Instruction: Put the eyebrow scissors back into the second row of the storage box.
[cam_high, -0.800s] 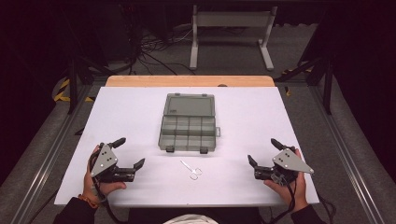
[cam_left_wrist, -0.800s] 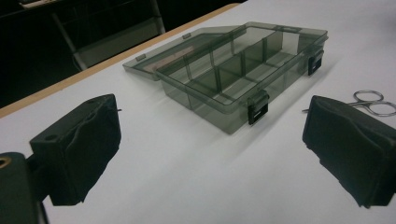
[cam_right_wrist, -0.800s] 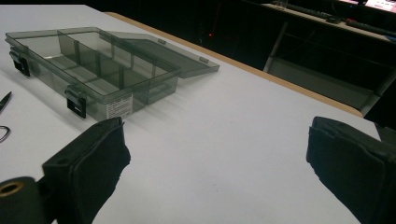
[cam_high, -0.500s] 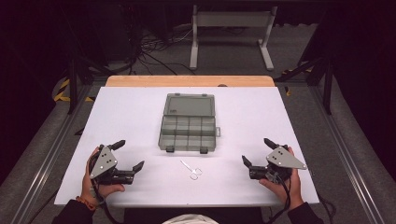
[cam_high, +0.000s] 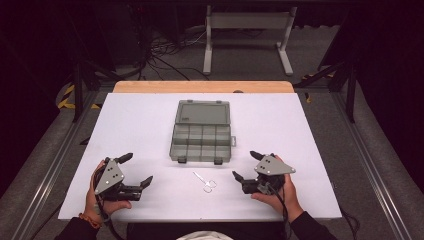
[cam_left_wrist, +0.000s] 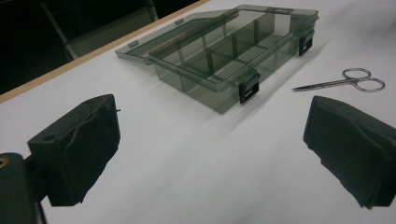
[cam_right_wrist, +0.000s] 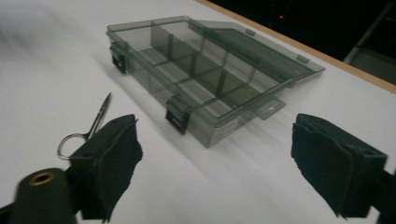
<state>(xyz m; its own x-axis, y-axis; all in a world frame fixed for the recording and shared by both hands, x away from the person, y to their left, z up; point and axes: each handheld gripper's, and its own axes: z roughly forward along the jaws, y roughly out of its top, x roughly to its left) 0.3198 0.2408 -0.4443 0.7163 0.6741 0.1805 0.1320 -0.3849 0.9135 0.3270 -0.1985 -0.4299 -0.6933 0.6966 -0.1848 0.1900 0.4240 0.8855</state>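
A smoky transparent compartment box (cam_high: 202, 132) lies open at the middle of the white table, its lid folded back toward the far edge and its compartments empty. Small silver scissors (cam_high: 205, 182) lie just in front of it. My left gripper (cam_high: 136, 169) rests at the near left, open and holding nothing; in the left gripper view the box (cam_left_wrist: 224, 51) and the scissors (cam_left_wrist: 345, 81) lie beyond its jaws (cam_left_wrist: 210, 154). My right gripper (cam_high: 245, 165) is open and empty just right of the scissors. In the right gripper view the scissors (cam_right_wrist: 91, 126) lie by one jaw, with the box (cam_right_wrist: 205, 70) ahead.
The white table top (cam_high: 310, 130) has a wooden strip (cam_high: 200, 86) along its far edge. A metal stand (cam_high: 247, 30) and cables (cam_high: 165, 47) are on the floor beyond. Rails run along both sides of the table.
My right gripper has slid left toward the scissors and the box. The left gripper has barely moved. Both stay open.
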